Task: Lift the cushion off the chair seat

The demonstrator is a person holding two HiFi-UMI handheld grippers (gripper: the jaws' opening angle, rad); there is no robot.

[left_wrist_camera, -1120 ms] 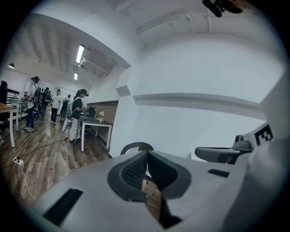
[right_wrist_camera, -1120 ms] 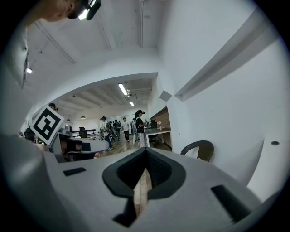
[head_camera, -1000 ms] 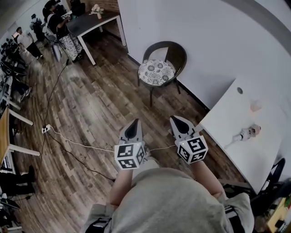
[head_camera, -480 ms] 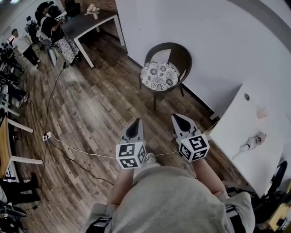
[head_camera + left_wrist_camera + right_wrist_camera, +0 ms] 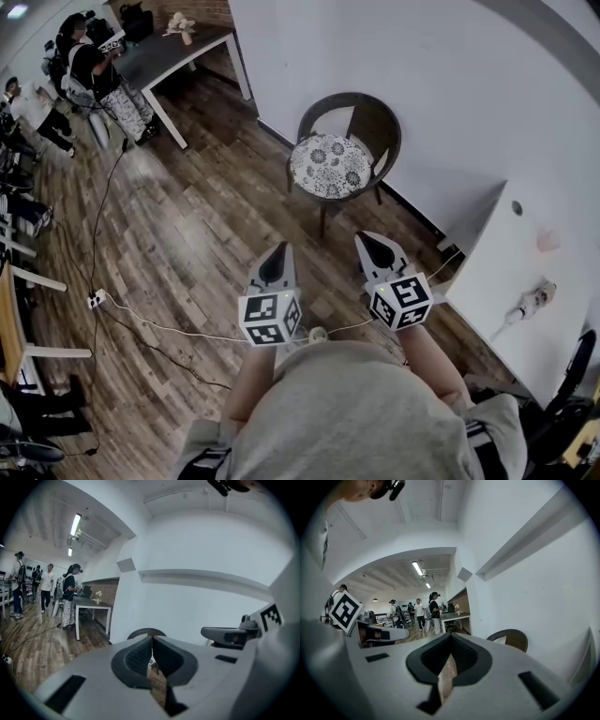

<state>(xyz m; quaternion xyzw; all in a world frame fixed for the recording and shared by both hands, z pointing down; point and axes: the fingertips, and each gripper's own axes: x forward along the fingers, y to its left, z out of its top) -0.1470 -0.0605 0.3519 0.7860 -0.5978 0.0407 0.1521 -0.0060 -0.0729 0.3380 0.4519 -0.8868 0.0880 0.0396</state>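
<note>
Left gripper [image 5: 277, 253]: jaws closed together, nothing between them; right gripper [image 5: 369, 244]: same condition; both well apart from the chair [image 5: 382, 120]; patterned cushion [image 5: 329, 164] lies flat on the chair seat

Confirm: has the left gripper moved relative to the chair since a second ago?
Yes. The left gripper has come closer to the chair; the gap to the cushion is shorter, with no contact.

A round, floral-patterned cushion [image 5: 330, 165] lies flat on the seat of a dark wicker chair [image 5: 377, 120] beside the white wall.
</note>
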